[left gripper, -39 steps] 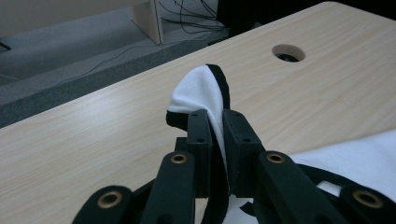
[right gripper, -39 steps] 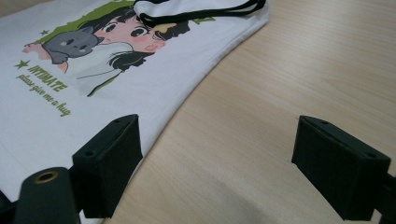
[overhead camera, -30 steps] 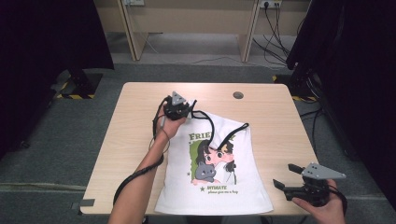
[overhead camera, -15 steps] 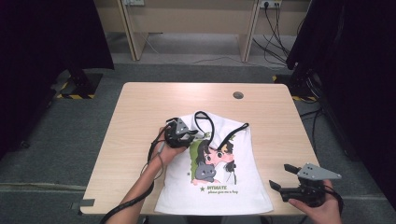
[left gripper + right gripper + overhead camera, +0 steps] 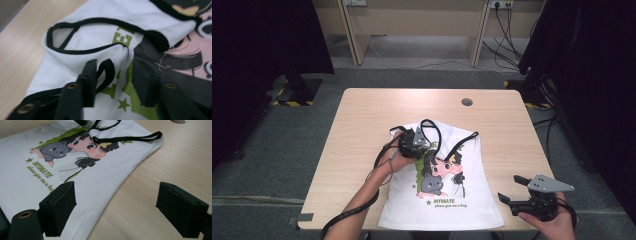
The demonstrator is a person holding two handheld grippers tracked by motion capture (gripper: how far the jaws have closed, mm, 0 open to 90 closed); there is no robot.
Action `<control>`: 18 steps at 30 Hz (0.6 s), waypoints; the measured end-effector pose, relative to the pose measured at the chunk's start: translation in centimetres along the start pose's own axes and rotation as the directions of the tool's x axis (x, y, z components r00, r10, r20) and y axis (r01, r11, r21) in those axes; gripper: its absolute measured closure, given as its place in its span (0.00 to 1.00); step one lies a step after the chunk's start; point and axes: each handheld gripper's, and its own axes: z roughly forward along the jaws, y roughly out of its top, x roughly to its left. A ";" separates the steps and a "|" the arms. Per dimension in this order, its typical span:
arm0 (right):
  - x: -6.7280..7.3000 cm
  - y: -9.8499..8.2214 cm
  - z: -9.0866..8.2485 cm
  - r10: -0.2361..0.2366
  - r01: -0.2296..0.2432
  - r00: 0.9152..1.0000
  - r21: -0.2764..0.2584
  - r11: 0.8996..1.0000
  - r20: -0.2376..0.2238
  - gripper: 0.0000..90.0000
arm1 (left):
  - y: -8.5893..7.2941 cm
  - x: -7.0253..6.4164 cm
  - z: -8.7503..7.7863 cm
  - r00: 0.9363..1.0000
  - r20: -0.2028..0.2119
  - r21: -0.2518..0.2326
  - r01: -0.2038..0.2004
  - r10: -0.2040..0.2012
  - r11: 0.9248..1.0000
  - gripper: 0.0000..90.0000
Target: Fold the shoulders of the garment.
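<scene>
The left tongs [image 5: 424, 141] have come back from the far edge onto the white, black-trimmed printed top [image 5: 472, 200], jaws just closing, partly apart over a black strap loop [image 5: 106, 72]. The top lies lengthwise along the wooden tabletop [image 5: 362, 120]; the right tongs [image 5: 510, 192] gape wide at its near right hem.

"INTIMATE" + "please give me a hug" on white top [image 5: 105, 180]
</scene>
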 end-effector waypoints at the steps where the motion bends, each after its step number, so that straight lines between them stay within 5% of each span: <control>1: 0.0 0.0 0.1 0.000 0.000 1.000 0.001 1.000 0.000 0.18 | 0.0 -0.1 0.2 1.000 -0.001 0.006 -0.005 0.005 1.000 0.77; 5: 0.3 0.0 0.3 -0.003 0.003 1.000 0.003 1.000 -0.006 0.18 | -0.1 -0.3 -0.1 0.999 0.008 0.023 -0.043 0.042 0.999 0.91; 13: 0.1 0.0 0.4 0.002 -0.002 1.000 0.003 1.000 -0.008 0.18 | -1.1 0.1 -3.9 0.996 0.020 -0.009 -0.084 0.084 0.996 0.93; 18: 0.2 0.0 0.6 -0.003 0.003 1.000 0.012 1.000 -0.011 0.18 | -1.9 -0.2 -5.2 0.989 0.035 0.037 -0.143 0.142 0.989 0.90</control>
